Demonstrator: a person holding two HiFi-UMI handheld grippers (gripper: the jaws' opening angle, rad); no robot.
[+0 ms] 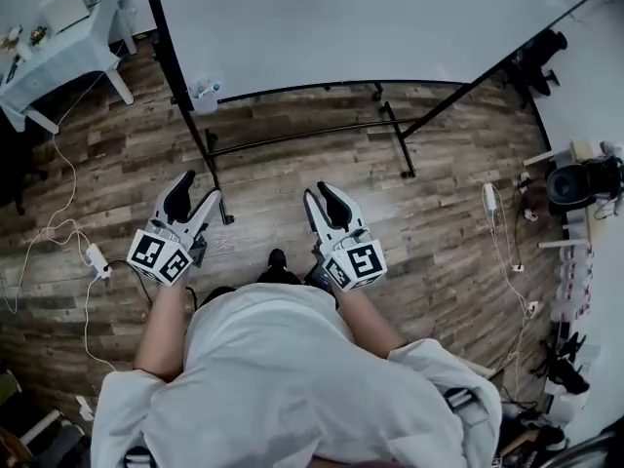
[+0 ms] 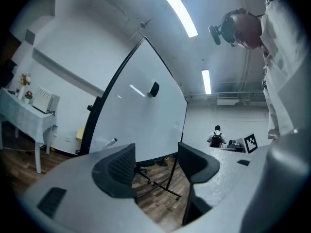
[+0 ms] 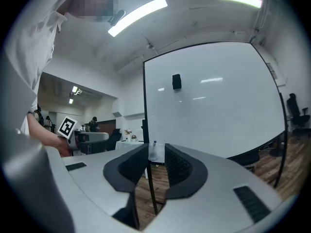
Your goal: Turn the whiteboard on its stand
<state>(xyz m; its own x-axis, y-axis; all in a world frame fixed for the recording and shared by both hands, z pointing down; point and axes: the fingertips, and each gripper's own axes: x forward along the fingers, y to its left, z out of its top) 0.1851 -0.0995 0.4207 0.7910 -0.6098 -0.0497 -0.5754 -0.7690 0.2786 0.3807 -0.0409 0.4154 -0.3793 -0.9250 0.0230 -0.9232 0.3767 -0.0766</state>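
Now: you face the whiteboard, upright on its stand on the floor, not yet touched.
Left hand-held gripper: spread wide and empty, pointed toward the board, probably to reach its frame.
Right hand-held gripper: jaws narrowly apart, nothing between them.

Cool, even ceiling strip lights; fisheye-dark corners, soft edges.

Head view looks steeply down over the person onto left tool, right tool, floor. Tool views look level along their jaws; all three share the whiteboard.
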